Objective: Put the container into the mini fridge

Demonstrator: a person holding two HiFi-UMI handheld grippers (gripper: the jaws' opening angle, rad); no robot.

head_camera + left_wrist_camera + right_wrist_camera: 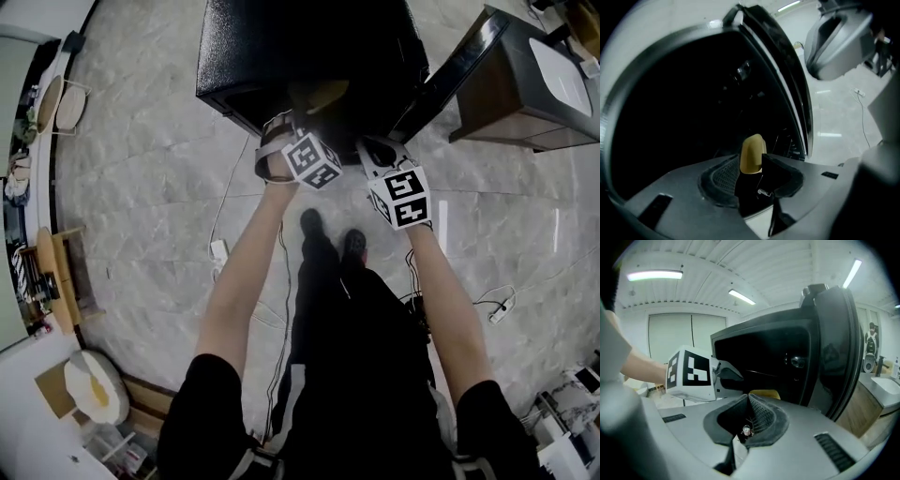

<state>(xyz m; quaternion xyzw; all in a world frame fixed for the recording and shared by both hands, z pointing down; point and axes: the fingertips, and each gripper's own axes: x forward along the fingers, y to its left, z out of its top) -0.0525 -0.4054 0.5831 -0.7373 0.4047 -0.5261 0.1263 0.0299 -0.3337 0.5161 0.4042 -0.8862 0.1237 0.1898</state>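
Black box-shaped mini fridge [281, 56] on a pale marbled floor [141, 187], its glossy black door [464, 61] swung open to the right. Yellowish round-topped container [319, 94] inside the fridge, near the front opening. Left gripper [286, 127]: jaws released and apart, the container showing between their tips. Right gripper [749, 398]: jaws clenched together on nothing, just right of the left gripper.

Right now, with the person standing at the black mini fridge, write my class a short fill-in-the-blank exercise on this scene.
1. The glossy door of the black mini fridge stands ___.
2. The yellow rounded container sits ___ the fridge.
3. In the head view, the door shows on the fridge's ___ side.
Missing words: open; inside; right.
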